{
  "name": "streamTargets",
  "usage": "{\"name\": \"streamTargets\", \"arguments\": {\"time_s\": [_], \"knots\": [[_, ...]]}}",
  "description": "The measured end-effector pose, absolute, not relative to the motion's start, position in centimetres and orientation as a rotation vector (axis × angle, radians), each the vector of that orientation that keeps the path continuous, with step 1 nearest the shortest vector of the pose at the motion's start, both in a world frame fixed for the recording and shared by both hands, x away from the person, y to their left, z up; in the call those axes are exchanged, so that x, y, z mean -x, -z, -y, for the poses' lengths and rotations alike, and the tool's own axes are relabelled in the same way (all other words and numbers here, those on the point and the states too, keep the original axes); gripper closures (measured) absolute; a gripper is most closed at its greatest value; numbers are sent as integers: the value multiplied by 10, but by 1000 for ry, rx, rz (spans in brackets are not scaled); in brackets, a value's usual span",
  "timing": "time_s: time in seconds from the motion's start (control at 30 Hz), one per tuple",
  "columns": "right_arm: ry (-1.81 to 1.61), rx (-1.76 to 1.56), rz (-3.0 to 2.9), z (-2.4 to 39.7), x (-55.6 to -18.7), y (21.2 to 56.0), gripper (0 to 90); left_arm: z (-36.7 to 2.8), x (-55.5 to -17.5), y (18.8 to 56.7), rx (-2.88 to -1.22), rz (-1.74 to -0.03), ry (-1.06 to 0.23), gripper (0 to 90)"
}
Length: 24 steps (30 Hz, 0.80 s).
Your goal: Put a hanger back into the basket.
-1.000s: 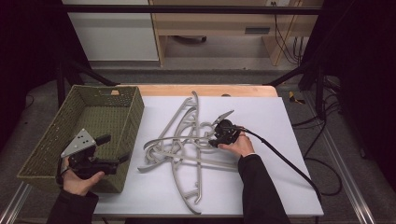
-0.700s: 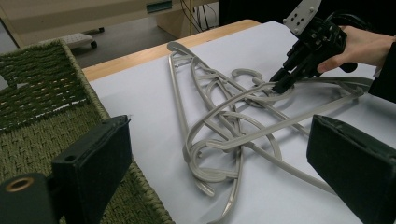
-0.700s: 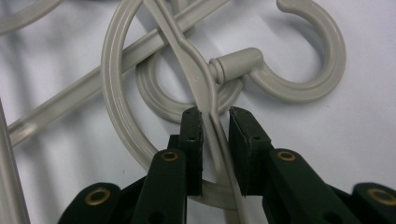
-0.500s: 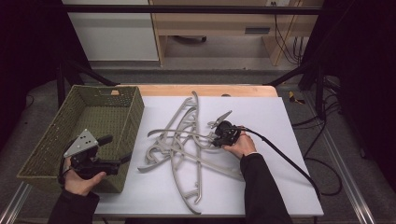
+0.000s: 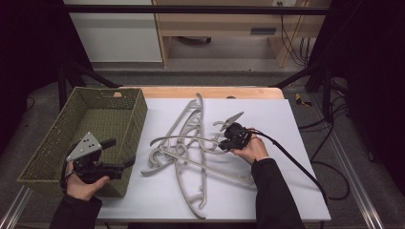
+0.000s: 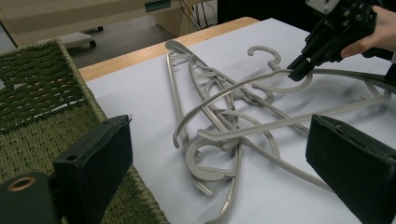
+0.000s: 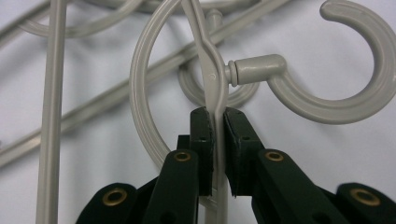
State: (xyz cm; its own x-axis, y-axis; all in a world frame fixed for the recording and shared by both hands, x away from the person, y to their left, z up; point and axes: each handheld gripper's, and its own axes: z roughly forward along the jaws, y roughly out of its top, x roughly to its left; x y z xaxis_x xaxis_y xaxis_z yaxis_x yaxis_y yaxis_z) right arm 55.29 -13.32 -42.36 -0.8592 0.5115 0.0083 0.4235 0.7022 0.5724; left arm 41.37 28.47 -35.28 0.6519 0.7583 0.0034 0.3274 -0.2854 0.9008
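Note:
Several grey plastic hangers [image 5: 191, 157] lie tangled in a pile on the white table top [image 5: 267, 119]. My right gripper [image 5: 223, 143] is shut on the thin bar of the top hanger [image 7: 212, 79], just below its hook [image 7: 355, 93]. One arm of that hanger [image 6: 224, 95] arches above the pile. The same gripper [image 6: 299, 72] shows in the left gripper view, pinching the bar. My left gripper [image 5: 122, 152] stands open with nothing between its pads, at the near right corner of the green woven basket [image 5: 95, 102], left of the pile.
The basket [image 6: 46, 93] holds nothing that I can see. A wooden strip [image 5: 210, 93] borders the table's far edge. The right gripper's cable [image 5: 296, 162] trails over the table's right side. Bare white table lies right of the pile.
My right gripper has risen a little with the hanger's bar between its jaws, and one arm of that hanger now arches above the pile. The left hand has stayed put.

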Motion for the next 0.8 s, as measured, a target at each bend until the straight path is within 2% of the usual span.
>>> {"name": "streamTargets", "arguments": {"time_s": [0.53,0.8], "knots": [[-956,-583,-2723,144,-506,381,833,-272,-410,339,-1920,-806,-470,72],[-950,-415,-2751,137,-478,373,833,-246,-409,330,-2029,-735,-431,74]]}}
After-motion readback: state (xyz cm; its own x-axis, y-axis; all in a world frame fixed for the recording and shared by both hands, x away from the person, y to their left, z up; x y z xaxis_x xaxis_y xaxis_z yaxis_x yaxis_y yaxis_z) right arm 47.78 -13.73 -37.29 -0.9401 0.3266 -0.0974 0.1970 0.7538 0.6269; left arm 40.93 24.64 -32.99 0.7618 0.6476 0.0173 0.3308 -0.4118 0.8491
